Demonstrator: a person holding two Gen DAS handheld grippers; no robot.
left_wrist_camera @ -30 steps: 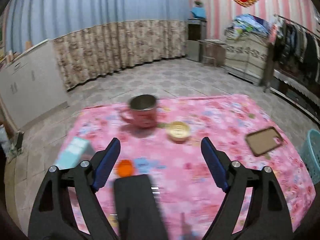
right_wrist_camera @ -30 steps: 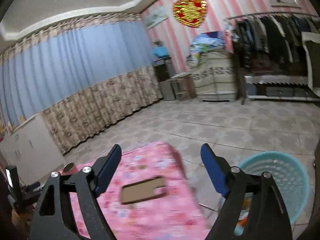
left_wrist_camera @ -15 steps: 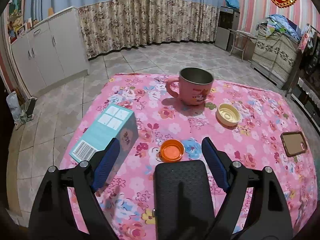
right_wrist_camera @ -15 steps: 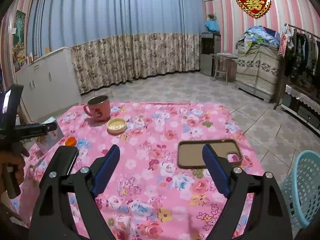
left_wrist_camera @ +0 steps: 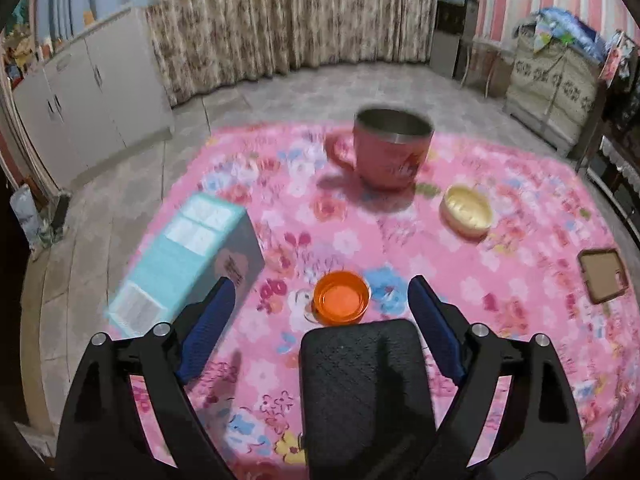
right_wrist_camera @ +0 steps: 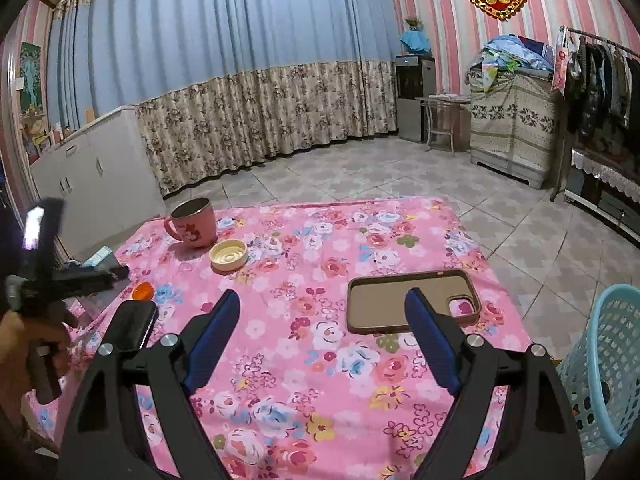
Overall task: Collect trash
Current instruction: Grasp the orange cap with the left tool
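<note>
Two grippers: left gripper and right gripper, jaws spread, empty.
Orange cap: between left fingertips.
Basket: contents unclear.

Your room is dim, lit from overhead with a bluish-pink cast. In your left wrist view motion blur smears the floral tablecloth, the teal box and the pink mug, which casts a soft shadow to its left. Your right wrist view is sharper. Both views bend hard at the edges, with black vignetting in the corners.
</note>
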